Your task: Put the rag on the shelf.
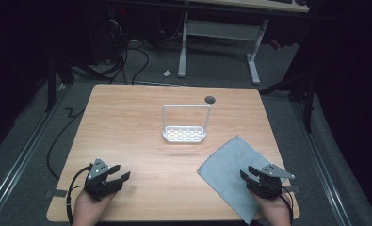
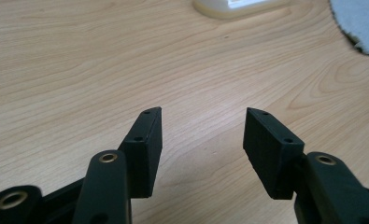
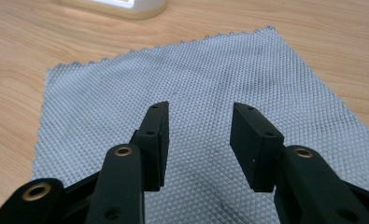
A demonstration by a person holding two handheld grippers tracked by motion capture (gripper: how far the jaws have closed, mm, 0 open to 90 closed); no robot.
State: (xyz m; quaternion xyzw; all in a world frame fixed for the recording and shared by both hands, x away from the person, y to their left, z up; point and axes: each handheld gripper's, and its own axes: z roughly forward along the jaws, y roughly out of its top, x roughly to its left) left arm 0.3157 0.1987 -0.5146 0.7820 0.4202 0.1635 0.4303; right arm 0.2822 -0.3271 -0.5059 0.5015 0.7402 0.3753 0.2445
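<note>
Left gripper (image 1: 119, 173) held low over the light wooden table (image 1: 127, 122), jaws parted, nothing between them. Right gripper (image 1: 250, 173) likewise spread and empty, poised above a grey waffle-textured cloth (image 1: 230, 165) laid flat at the near right. A white wire-framed rack with perforated base (image 1: 184, 134) stands mid-table, apart from both.

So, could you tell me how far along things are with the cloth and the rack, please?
Nothing looks done yet. The grey cloth lies flat on the table, apart from the white rack. Nothing is in hand: the left tongs are open over bare wood, the right tongs open above the cloth. Any handling of the cloth is left.
</note>
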